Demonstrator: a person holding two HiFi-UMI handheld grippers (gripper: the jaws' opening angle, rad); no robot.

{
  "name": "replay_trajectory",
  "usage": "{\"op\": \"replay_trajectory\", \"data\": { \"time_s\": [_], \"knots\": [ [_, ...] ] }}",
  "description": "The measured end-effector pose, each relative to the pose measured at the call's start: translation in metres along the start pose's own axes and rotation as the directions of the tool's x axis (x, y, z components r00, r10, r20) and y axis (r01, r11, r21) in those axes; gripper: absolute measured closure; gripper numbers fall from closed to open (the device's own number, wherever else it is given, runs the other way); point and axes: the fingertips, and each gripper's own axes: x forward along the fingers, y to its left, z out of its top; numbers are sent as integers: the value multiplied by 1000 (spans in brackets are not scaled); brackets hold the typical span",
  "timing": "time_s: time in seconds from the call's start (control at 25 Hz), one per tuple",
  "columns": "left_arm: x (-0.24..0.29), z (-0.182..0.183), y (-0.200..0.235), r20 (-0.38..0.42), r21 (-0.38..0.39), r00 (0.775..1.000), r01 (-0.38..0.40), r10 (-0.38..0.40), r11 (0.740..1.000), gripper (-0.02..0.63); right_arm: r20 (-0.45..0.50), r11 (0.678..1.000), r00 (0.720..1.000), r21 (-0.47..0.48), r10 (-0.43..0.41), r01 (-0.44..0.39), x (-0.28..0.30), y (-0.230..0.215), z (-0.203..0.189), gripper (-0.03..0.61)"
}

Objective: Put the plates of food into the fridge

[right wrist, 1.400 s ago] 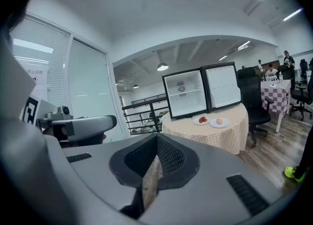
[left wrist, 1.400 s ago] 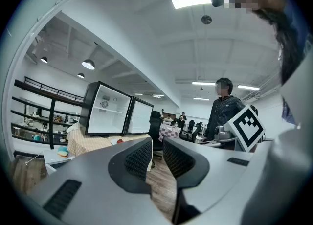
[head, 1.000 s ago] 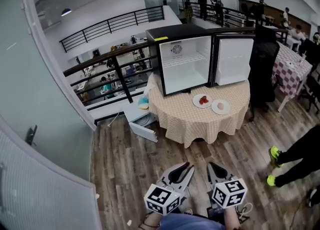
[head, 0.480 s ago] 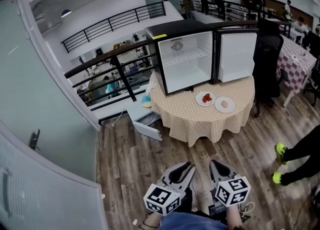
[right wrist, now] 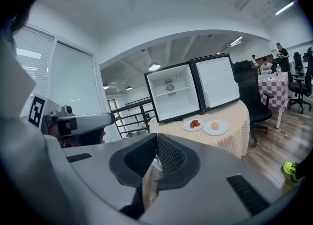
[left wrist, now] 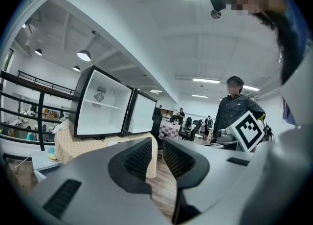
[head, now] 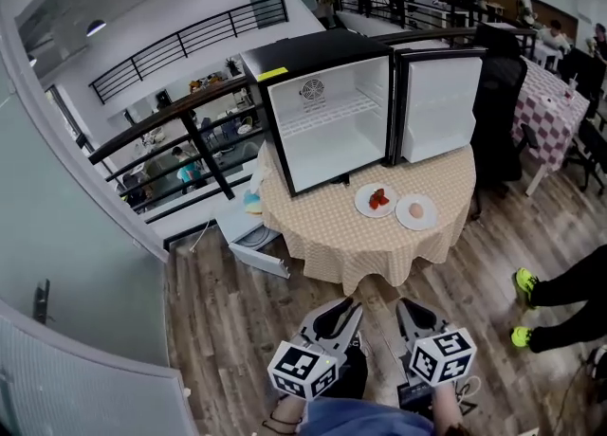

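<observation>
Compared with a second ago, the round table (head: 327, 235) and the fridge (head: 327, 121) on it sit larger and further left in the head view, so we have closed some of the gap, though we are not yet within reach. Both grippers ride low at the bottom of that view, much as they did.

Our left gripper (left wrist: 157, 146) has its jaws a narrow slit apart with nothing between them; only floor and tablecloth show through. Our right gripper (right wrist: 157, 138) has its tips pressed together and holds nothing.

Both plates lie on the checked cloth in front of the fridge, just beside each other. The left plate (head: 364, 208) carries red food (head: 379, 199); the right plate (head: 428, 221) carries one pale, egg-like piece (head: 415, 208). The fridge door (head: 438, 107) stands wide open and the white interior looks bare apart from a shelf.

We judge the plates to be stiff, smooth and breakable, and light enough for one gripper each. The food sits loose, and the round pale piece would likely roll if tilted. We would open the jaws, pinch the near rim where it lifts off the cloth, and keep each plate level on the way in. A glazed rim may slip, so a deep bite over the edge seems wiser than a fingertip hold.
</observation>
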Motion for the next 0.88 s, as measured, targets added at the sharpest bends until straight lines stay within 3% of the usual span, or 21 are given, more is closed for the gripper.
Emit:
{"op": "replay_trajectory", "data": {
  "time_s": [0.32, 0.52, 0.76, 0.88],
  "knots": [
    [87, 27, 96, -13, -23, 999, 32, -32, 999, 548, -57, 999, 998, 33, -41, 43, 100, -58, 38, 563],
    [128, 21, 153, -71, 4, 997, 29, -29, 1000, 548, -83, 993, 994, 93, -68, 76, 156, -84, 57, 561],
    [160, 6, 188, -123, 8, 991, 51, -50, 999, 548, -114, 978, 990, 179, -89, 108, 197, -125, 58, 561],
    [171, -6, 190, -147, -3, 986, 75, -75, 997, 548, -140, 956, 985, 262, -98, 132, 207, -151, 46, 561]
  ]
}}
